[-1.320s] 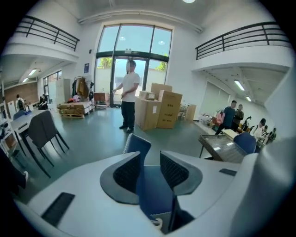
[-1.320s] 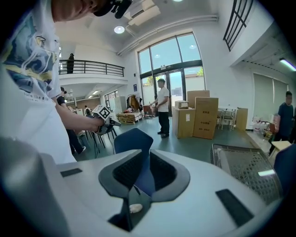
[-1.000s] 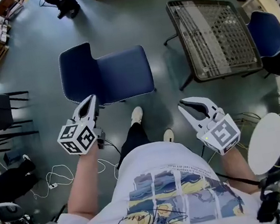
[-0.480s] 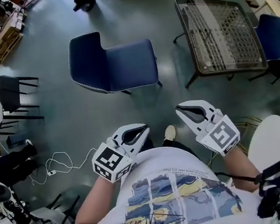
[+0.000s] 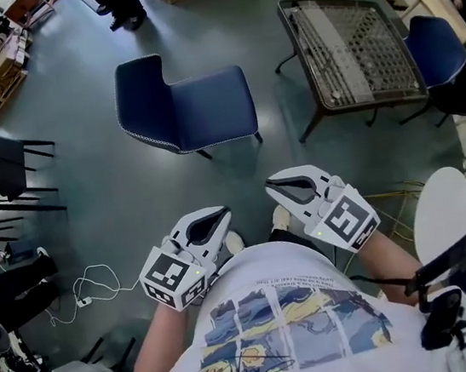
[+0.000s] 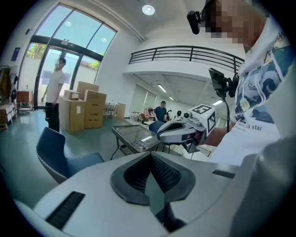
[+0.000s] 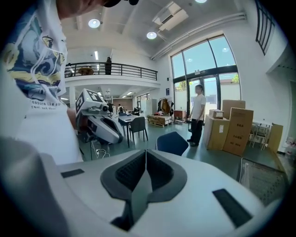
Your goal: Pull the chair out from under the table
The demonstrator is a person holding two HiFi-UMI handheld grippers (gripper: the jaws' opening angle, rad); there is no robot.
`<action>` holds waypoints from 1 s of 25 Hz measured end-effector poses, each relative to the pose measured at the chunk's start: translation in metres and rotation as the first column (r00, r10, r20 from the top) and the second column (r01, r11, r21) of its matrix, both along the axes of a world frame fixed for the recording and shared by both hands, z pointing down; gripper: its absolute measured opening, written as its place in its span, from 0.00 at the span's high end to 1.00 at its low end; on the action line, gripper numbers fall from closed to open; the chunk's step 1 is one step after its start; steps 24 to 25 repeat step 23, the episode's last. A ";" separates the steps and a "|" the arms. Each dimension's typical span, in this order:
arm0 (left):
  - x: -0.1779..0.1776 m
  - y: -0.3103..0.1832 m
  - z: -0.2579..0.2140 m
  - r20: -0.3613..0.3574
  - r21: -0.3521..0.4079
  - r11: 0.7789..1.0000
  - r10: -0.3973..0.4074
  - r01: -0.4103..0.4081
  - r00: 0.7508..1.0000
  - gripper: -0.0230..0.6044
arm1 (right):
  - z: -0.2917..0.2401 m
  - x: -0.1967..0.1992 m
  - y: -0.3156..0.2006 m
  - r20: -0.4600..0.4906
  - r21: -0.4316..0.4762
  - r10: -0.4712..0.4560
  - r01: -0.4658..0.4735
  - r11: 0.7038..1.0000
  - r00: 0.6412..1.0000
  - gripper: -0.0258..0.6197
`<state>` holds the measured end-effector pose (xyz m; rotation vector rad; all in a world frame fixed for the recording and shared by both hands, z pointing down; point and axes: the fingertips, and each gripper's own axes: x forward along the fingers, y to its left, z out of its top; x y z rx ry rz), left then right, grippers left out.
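Only the head view gives the plan layout: left gripper [image 5: 217, 219] and right gripper [image 5: 274, 186] are held close to the torso, tips converging slightly. The chair [image 5: 196, 108] is seen well ahead of the left gripper's tips, standing on open floor, fully clear of the table [image 5: 351, 44], which lies ahead and to the right of the right gripper. Jaw state is read only from the gripper views: both pairs are pressed together, with nothing between them. The left gripper view adds the right gripper side-on beyond its own tips, the chair's backrest low on its left, the mesh table top behind, plus a standing person [image 6: 55, 92] beside stacked cartons [image 6: 88, 109] and a mezzanine railing [image 6: 185, 53]. The right gripper view shows the left gripper on its left and the chair's backrest straight past its tips. The chair's long axis runs crosswise to the grippers' pointing line: backrest on the left gripper's outer side, seat front facing the table. Counted in the head view: two grippers, one table, two blue chairs (second blue chair [image 5: 433, 49] beyond the table), one black chair [image 5: 7, 169].
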<state>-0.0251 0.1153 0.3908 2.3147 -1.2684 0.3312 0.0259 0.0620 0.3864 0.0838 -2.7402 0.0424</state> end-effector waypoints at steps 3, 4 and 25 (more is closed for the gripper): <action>-0.028 0.035 0.002 -0.017 -0.008 1.000 -0.025 0.025 1.000 0.95 | -0.001 -0.029 0.034 0.001 0.009 -0.020 0.020 1.000 1.000 0.93; -0.036 0.045 0.003 -0.019 -0.007 0.999 -0.033 0.033 0.999 0.95 | -0.001 -0.037 0.045 -0.003 0.009 -0.026 0.026 1.000 1.000 0.93; -0.091 0.137 0.036 -0.036 -0.053 0.997 -0.051 0.049 0.998 0.95 | 0.014 -0.084 0.143 -0.059 0.011 -0.042 0.043 0.999 0.997 0.94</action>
